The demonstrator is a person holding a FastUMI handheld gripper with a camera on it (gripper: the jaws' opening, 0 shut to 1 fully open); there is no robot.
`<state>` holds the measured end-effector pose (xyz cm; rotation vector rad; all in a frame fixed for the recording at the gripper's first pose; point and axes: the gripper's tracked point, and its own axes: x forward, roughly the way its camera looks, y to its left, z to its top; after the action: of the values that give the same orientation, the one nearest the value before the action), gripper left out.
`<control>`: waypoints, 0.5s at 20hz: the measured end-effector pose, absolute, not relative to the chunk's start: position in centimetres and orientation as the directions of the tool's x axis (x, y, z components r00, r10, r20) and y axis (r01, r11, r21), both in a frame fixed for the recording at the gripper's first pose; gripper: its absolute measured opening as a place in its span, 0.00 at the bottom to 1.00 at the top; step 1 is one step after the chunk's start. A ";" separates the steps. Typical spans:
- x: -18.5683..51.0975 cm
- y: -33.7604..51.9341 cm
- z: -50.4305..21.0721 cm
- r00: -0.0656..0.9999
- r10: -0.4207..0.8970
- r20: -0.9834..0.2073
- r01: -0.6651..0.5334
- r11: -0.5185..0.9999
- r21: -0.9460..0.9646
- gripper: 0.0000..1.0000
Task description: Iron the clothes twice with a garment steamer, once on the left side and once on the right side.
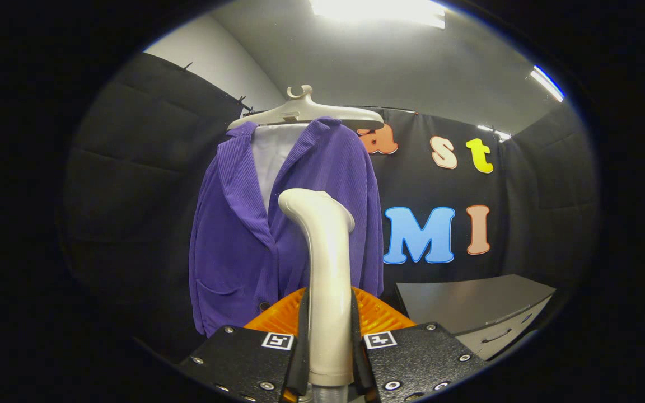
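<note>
While hand-held gripper (328,336) clamps steamer (325,263), grey cabinet (468,305) stands beside jacket (244,235).

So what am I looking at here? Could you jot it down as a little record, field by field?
Garment: purple jacket with a white lining, beyond the gripper's fingers
Hanging from: pale hanger
Tool: garment steamer, its handle upright between the fingers, its head bent toward the jacket
Gripper: shut on the steamer's handle, a finger pressing each side
Contact with the cloth: cannot tell
Nearby: grey cabinet beside the jacket
</note>
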<state>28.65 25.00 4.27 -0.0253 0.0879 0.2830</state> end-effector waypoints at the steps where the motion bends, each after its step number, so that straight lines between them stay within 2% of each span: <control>1: 28.3 24.8 3.7 0.956 0.276 -0.099 -0.279 0.960 -0.013 0.31; 10: 24.9 24.0 -1.8 0.942 0.271 -0.199 -0.279 0.960 -0.014 0.31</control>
<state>24.89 23.96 -1.76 -0.0424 0.1971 0.2807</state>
